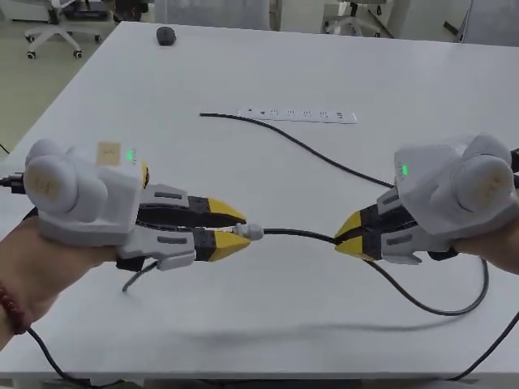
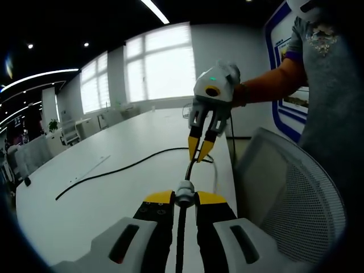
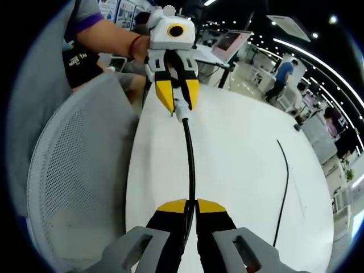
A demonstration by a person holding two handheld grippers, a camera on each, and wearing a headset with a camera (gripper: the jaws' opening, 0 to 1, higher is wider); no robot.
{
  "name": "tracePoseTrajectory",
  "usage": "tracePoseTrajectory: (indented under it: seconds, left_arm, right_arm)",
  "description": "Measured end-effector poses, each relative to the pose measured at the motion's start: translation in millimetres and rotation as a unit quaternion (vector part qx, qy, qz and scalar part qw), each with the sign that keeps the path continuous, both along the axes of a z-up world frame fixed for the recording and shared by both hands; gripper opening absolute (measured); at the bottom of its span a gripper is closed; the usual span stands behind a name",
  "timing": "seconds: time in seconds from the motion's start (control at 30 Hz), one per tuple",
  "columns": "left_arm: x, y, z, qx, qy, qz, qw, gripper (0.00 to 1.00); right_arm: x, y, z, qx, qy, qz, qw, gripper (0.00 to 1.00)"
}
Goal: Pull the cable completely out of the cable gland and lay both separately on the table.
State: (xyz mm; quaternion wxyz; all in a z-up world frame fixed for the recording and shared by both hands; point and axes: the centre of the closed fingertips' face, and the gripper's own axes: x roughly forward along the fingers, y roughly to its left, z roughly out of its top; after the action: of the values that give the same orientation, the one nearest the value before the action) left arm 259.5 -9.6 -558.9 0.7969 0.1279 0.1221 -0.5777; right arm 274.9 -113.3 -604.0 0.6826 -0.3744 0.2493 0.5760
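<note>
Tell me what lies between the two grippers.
In the head view, a stretch of black cable spans the gap, running from the cable gland clamped in the left gripper to the right gripper, shut on it, above bare table.

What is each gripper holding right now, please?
Left gripper: shut on the cable gland.
Right gripper: shut on the cable.
</note>
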Motion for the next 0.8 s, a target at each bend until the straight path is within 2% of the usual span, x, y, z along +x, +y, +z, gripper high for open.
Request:
tracePoseTrajectory:
  seconds: [0.3,0.8]
  left_arm:
    - [1.5,2.6,-0.7,0.002,0.001,0.003,1.0000,0.14]
    - [0.7,0.5,-2.5,-0.002,0.004,0.005,1.0000,0.14]
  right_arm:
    - [3.1,-27.7,-18.2,-0.026,0.016,-0.024,0.9992,0.00]
    - [0.4,-29.3,-21.5,-0.026,0.021,-0.029,0.9990,0.00]
